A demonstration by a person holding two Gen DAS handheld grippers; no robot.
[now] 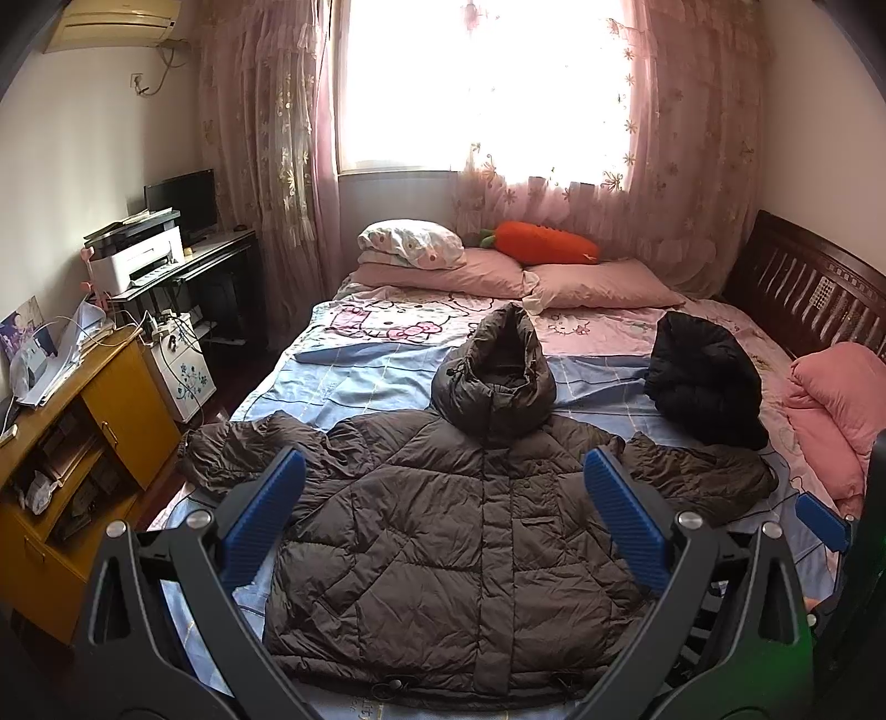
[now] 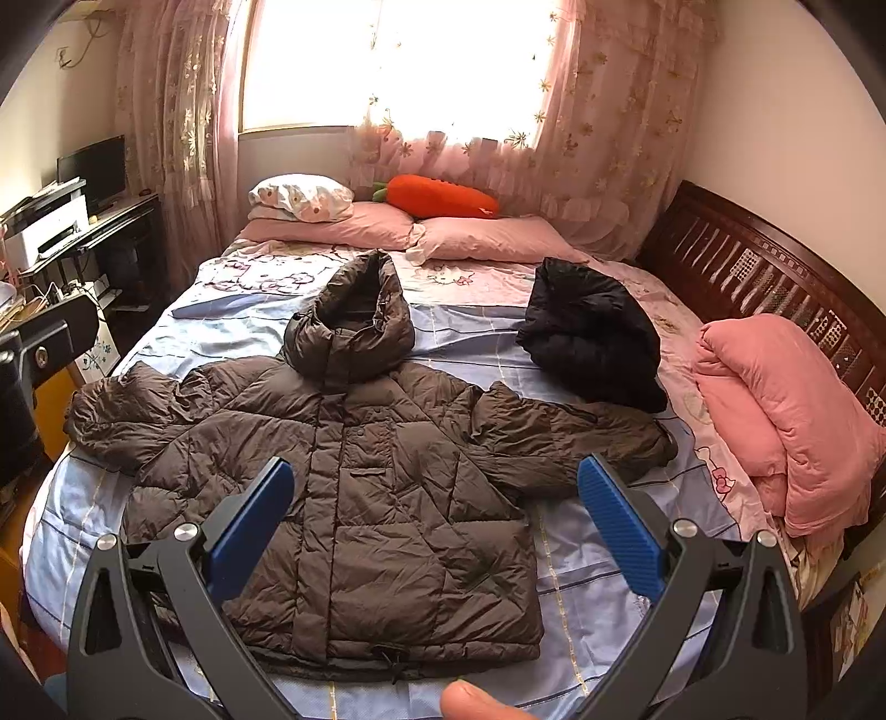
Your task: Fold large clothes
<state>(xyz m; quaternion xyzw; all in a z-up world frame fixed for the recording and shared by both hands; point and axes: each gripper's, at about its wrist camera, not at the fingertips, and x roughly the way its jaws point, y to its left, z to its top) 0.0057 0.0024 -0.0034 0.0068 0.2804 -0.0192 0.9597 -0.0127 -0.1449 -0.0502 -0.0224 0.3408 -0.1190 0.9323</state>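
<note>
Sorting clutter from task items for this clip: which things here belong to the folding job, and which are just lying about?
Job:
brown hooded jacket, spread flat on the bed
left gripper, open
right gripper, open

Lying about:
black jacket, already bundled
carrot plush
pink quilt
pillows

This is a lived-in home bedroom. A wide bed with a dark carved wooden headboard [image 2: 775, 277] is taking up most of the room, wearing a cartoon-cat sheet in pink and pale blue [image 1: 387, 324]. Pink pillows [image 1: 443, 274] are lying along the far edge under an orange plush carrot [image 1: 545, 242], and a folded pink quilt [image 2: 786, 415] is sitting at the side. Sunlight is pouring through sheer pink flowered curtains [image 1: 266, 138] across a bright window [image 1: 476, 83]. A wall-mounted air conditioner [image 1: 113, 22] is hanging above a black desk holding a dark monitor [image 1: 183, 202] and a white printer [image 1: 138, 260], beside a cluttered yellow wooden cabinet [image 1: 127, 410].
</note>
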